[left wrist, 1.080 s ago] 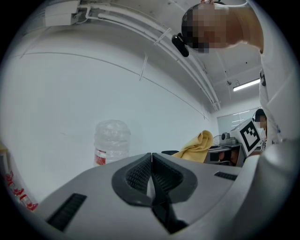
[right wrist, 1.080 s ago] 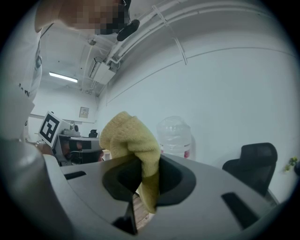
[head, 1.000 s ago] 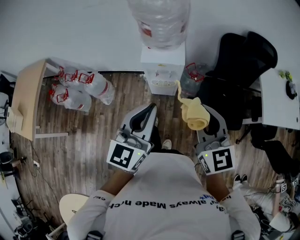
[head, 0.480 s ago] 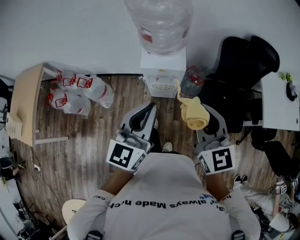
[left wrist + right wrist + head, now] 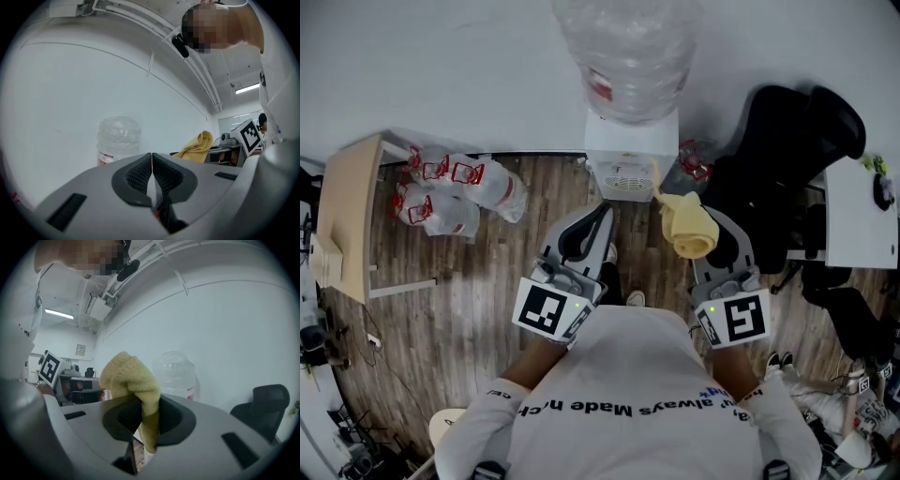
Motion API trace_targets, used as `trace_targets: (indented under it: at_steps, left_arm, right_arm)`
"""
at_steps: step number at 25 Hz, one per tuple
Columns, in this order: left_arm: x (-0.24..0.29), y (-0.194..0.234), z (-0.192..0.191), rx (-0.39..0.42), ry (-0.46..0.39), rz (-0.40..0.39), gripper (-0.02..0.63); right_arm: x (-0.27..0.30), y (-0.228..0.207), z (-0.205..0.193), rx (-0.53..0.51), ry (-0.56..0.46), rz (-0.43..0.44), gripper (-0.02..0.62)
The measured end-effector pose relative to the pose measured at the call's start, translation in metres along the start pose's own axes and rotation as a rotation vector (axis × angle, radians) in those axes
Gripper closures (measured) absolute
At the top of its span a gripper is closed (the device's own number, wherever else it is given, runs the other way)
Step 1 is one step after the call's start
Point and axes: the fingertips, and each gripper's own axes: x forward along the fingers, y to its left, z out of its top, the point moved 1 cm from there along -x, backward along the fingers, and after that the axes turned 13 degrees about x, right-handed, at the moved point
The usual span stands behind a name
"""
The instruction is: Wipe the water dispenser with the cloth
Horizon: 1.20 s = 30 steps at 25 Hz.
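Note:
The white water dispenser (image 5: 630, 155) stands against the wall with a big clear bottle (image 5: 626, 47) on top; the bottle also shows in the left gripper view (image 5: 118, 139) and the right gripper view (image 5: 176, 373). My right gripper (image 5: 705, 225) is shut on a yellow cloth (image 5: 686, 223), bunched just right of the dispenser's front. In the right gripper view the cloth (image 5: 132, 384) fills the jaws of the right gripper (image 5: 146, 416). My left gripper (image 5: 598, 217) is shut and empty, held below the dispenser; its jaws meet in the left gripper view (image 5: 152, 172).
A black office chair (image 5: 783, 159) stands right of the dispenser, a white desk (image 5: 862, 211) beyond it. Clear bags with red print (image 5: 455, 187) lie on the wood floor at left beside a light wooden table (image 5: 347, 220). A small bin (image 5: 692, 159) sits by the dispenser.
The dispenser and bottle sit slightly nearer and more to the right in the head view. Both grippers hold the same pose, the cloth still gripped.

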Motion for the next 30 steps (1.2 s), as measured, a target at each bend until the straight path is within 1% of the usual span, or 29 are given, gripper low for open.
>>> trace_targets:
  at_steps: [11, 19, 30]
  left_arm:
    - [0.030, 0.064, -0.007, -0.009, -0.005, 0.003, 0.583]
    - [0.048, 0.116, -0.020, -0.018, 0.005, 0.006, 0.583]
    - [0.069, 0.175, -0.031, -0.016, -0.007, -0.018, 0.583]
  right_arm:
    - [0.069, -0.001, 0.012, -0.007, 0.012, 0.006, 0.534]
    - [0.127, 0.004, 0.016, -0.014, 0.022, 0.018, 0.534]
    - [0.192, 0.013, 0.020, -0.025, 0.025, 0.015, 0.534]
